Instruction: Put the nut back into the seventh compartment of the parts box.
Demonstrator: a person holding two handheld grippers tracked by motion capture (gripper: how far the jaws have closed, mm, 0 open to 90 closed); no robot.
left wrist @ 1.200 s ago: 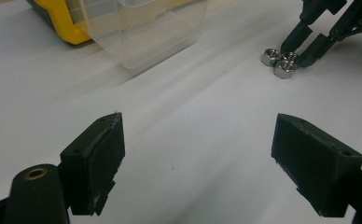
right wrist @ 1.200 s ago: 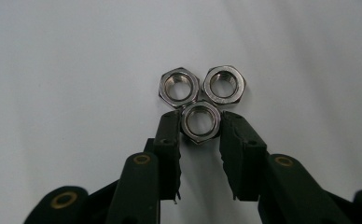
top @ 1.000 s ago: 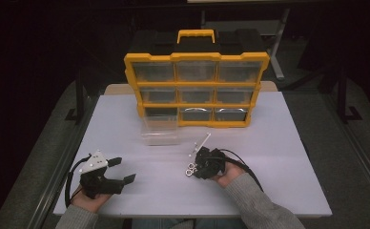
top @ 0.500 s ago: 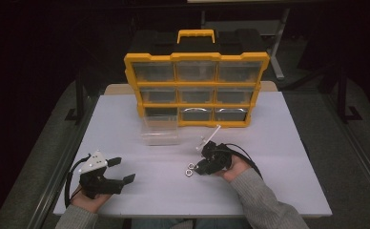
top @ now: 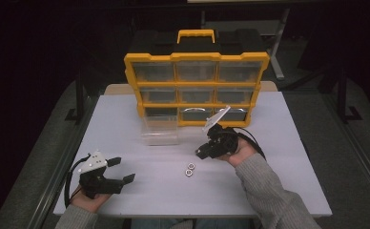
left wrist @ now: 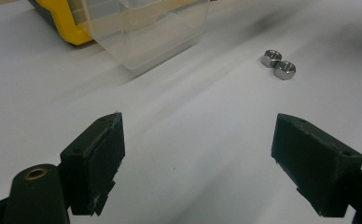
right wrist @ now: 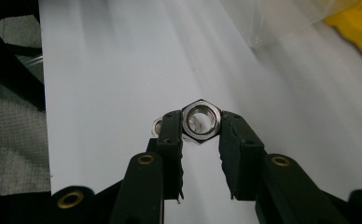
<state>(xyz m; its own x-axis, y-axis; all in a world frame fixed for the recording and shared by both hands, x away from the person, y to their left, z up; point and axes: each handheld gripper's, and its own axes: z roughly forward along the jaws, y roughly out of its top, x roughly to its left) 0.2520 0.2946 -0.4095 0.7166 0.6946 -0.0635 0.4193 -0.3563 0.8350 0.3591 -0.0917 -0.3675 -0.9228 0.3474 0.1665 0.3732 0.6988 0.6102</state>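
Your right gripper [right wrist: 200, 133] hangs raised above the white table [top: 278, 143], jaws clenched on a shiny steel hex nut [right wrist: 200, 121]; your left gripper [left wrist: 198, 163] rests low, jaws released

Grey knitted sleeves are worn on both forearms, seen nearer than the counter [top: 288, 143]. The left tongs [top: 124, 170] are built of black blocks with a grey three-cornered plate on top and a black cable looped behind. The right tongs [right wrist: 200, 133] are made of black arms fitted with brass-ringed screw holes, and ribbed black pads are set at their tips.
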